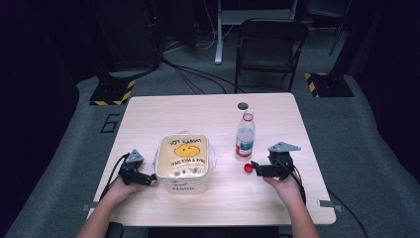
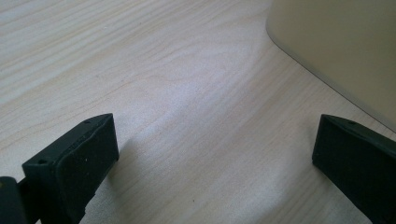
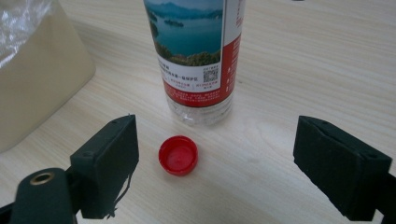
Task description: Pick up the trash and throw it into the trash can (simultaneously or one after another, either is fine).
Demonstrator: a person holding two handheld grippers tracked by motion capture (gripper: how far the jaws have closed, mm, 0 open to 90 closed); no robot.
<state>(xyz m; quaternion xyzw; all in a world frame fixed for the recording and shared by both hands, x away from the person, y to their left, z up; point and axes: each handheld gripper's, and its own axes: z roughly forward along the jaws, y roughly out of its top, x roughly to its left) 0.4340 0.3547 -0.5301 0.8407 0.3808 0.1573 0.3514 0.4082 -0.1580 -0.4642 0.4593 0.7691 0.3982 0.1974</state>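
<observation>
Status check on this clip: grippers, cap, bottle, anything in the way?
Right gripper open, red cap on table between jaws, untouched. Bottle upright, uncapped. Left gripper open beside beige bin. Nothing blocking.

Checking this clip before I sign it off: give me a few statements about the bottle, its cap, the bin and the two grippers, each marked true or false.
1. The red cap lies on the table, open side up. True.
2. The bottle lies on its side. False: it stands upright, its neck bare.
3. The right gripper clamps the cap. False: its jaws stand open, the cap lying loose between them.
4. The left gripper is open beside the beige bin. True.
5. The bin holds a plastic bag printed with a yellow face. True.
</observation>
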